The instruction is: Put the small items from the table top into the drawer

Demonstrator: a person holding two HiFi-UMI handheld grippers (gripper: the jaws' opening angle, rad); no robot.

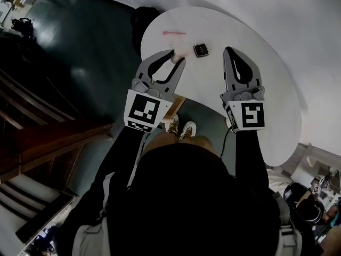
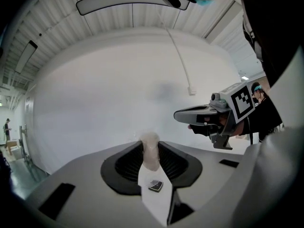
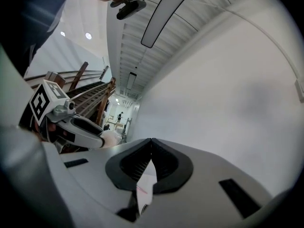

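Note:
A white rounded table top lies below both grippers. My left gripper is shut on a pale pinkish lump, which sits upright between the jaw tips in the left gripper view. Just right of it a small black square item lies on the table, also showing through the jaw gap. A thin pink stick lies farther back. My right gripper hovers over the table to the right, shut, its tips meeting with nothing between them.
A tan wooden part shows under the table's near edge, above the person's shoes. A white wall stands behind the table. Dark floor and wooden stairs lie to the left.

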